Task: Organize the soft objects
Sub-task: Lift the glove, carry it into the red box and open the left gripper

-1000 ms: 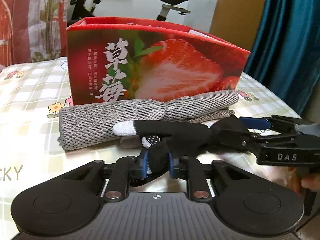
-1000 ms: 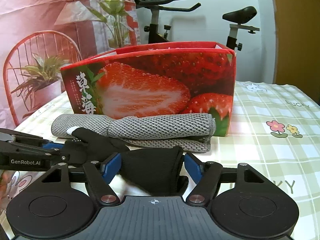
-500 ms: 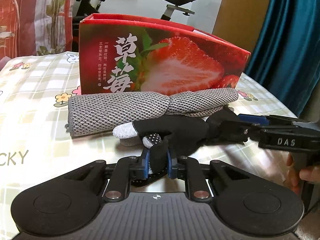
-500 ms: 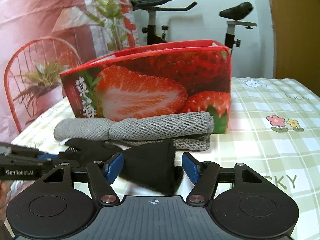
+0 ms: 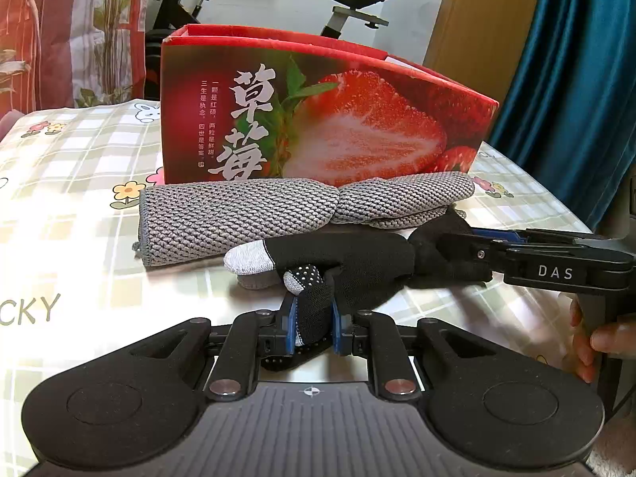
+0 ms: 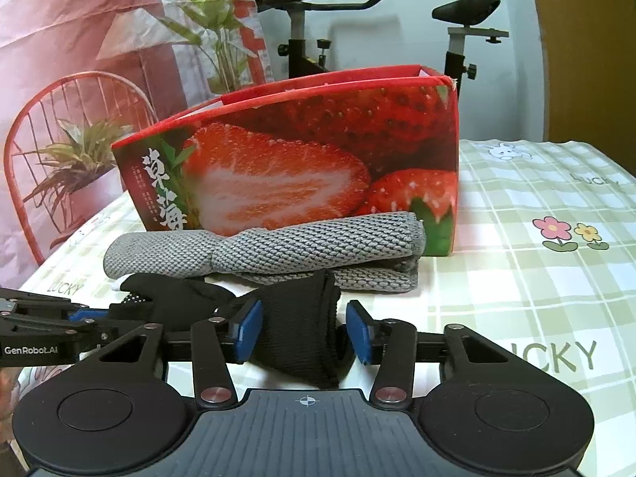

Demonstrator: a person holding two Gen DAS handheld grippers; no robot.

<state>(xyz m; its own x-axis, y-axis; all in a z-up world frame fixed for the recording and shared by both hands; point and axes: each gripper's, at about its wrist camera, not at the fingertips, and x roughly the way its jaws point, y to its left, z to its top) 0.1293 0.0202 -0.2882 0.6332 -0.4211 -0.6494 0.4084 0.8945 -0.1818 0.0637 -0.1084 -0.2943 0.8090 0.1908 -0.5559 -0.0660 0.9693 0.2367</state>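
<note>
Both wrist views look low and close, sharing the strawberry box (image 5: 318,119).

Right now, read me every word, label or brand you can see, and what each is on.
"草莓": red strawberry-print cardboard box.
Small white columns beside it: too small to read.
"DAS": black right gripper.
"GenRobot.AI": black left gripper.
"LUCKY": green-checked flower-print tablecloth.

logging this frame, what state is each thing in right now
black glove: stretched between both grippers
left hand-held gripper: shut on a glove finger
right hand-held gripper: jaws just closing around the cuff, right pad still apart
grey towel: folded, lying against the box
strawberry box: upright, top open
</note>
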